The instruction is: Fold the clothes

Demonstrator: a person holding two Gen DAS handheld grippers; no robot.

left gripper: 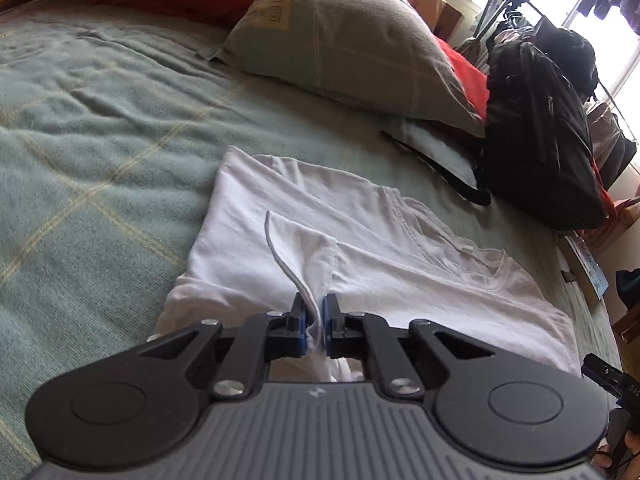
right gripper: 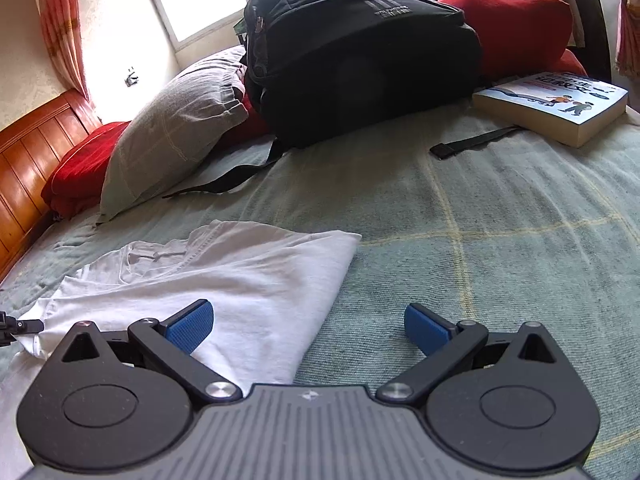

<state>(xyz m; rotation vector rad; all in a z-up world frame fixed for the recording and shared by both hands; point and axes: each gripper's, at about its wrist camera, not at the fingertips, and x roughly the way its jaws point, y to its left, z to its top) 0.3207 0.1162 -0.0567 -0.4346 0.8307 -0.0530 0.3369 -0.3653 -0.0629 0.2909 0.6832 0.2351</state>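
A: Left gripper [left gripper: 316, 326], lower centre of frame: blue pads clamped on a pinch of white T-shirt [left gripper: 360, 248], a sleeve or hem flap, lifted off the fabric. Right gripper [right gripper: 309, 326], lower centre of its frame: spread wide, holding nothing, hovering over shirt's edge and green bedspread [right gripper: 480, 208].

B: Stage of fold?

A: Partway, by the look. Lying mid-frame on the bed, sides drawn in to a narrow panel, collar facing up w/ creases. Not yet a compact bundle; lengthwise fold(s) prob. left, plus smoothing. Could equally be a flap going in or coming out, can't tell.

B: Count?

A: 1 T-shirt, 2 grippers, 1 grey pillow [left gripper: 344, 44], 1 black backpack [right gripper: 360, 48], 1 book [right gripper: 556, 100] at upper right. Red bedding [right gripper: 516, 20] upper frame, no. of pieces unclear.
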